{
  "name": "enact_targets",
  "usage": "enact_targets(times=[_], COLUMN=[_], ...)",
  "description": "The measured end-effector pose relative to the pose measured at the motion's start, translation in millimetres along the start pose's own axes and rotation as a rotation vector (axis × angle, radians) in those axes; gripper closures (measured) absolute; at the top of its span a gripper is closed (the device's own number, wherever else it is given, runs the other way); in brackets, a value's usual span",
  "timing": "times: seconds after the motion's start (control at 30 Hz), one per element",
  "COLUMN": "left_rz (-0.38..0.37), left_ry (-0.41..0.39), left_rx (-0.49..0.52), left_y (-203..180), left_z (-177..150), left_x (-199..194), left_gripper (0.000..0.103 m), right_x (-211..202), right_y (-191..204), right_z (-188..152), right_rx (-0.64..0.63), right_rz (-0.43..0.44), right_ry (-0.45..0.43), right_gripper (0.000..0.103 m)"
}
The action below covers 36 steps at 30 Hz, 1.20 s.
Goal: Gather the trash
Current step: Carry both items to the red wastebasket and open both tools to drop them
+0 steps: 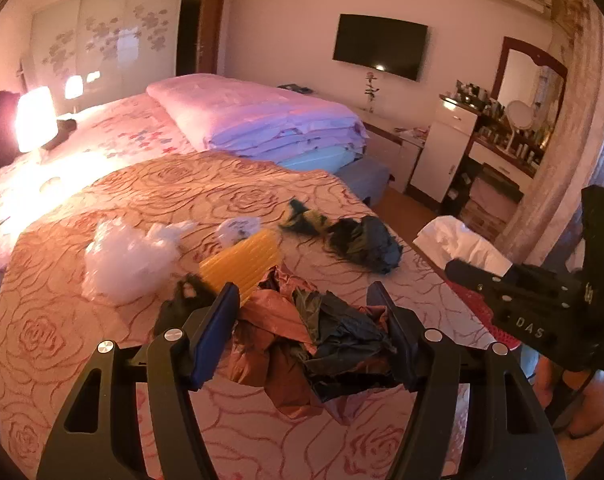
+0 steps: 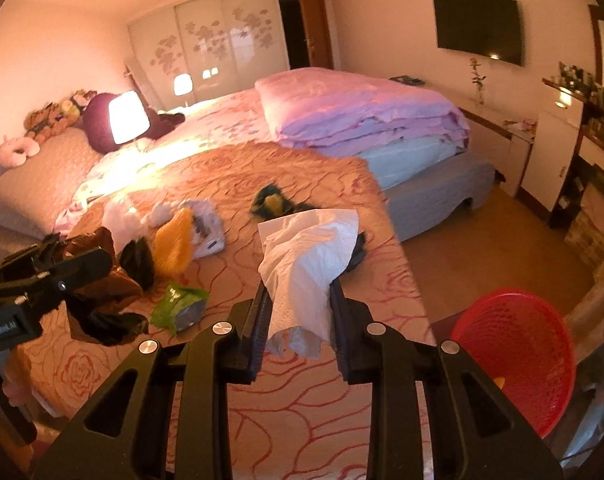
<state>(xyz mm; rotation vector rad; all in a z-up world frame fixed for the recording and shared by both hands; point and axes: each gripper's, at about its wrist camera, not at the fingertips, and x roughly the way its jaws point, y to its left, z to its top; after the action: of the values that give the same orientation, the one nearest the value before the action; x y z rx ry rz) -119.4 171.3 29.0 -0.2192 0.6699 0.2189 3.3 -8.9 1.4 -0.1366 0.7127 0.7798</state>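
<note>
Brown and black crumpled plastic bags (image 1: 310, 340) sit clamped between the half-spread jaws of the left gripper (image 1: 312, 332), the bundle filling the gap and hanging below the pads, lifted clear of the rose-patterned cover (image 1: 61, 320). White tissue (image 2: 302, 276) is pinched in the right gripper (image 2: 297, 320), jaws drawn narrow on it, the sheet fanning out ahead of the tips and a corner drooping beneath them. Ahead of the left jaws lie a yellow ribbed wrapper (image 1: 241, 260), a clear plastic wad (image 1: 121, 256) off to their left, and a dark heap of bags (image 1: 366, 244) further out to the right. Only the right wrist view gives the red mesh basket (image 2: 514, 360) whole, down on the floor to the right of its jaws, beyond the edge of the bed; the left view catches just a red sliver of it behind the other gripper's body. Only the right view shows a green snack packet (image 2: 179, 306) lying just left of its jaws, hidden from the left camera. Left view alone shows the dressing table with mirror (image 1: 526, 92) at far right; both show the folded pink quilt (image 1: 261, 116) well beyond the jaws.
</note>
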Motion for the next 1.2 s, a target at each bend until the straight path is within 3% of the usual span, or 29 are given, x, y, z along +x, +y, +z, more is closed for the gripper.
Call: enact_targets(times=[0.63, 1.2], left_rz=[-0.136, -0.258], left_ry=[0.02, 0.089], left_rx=[0.089, 0.194], left_y=[-66, -140], left_z=[34, 43], left_x=[43, 84], left_gripper=[0.039, 0.039], right_x=[-36, -60], right_y=[-69, -132], right_z=[11, -14], right_rx=[0.12, 0.239], right_rz=[-0.175, -0.317], right_ry=[-0.088, -0.091], right_gripper=[0.076, 0.076])
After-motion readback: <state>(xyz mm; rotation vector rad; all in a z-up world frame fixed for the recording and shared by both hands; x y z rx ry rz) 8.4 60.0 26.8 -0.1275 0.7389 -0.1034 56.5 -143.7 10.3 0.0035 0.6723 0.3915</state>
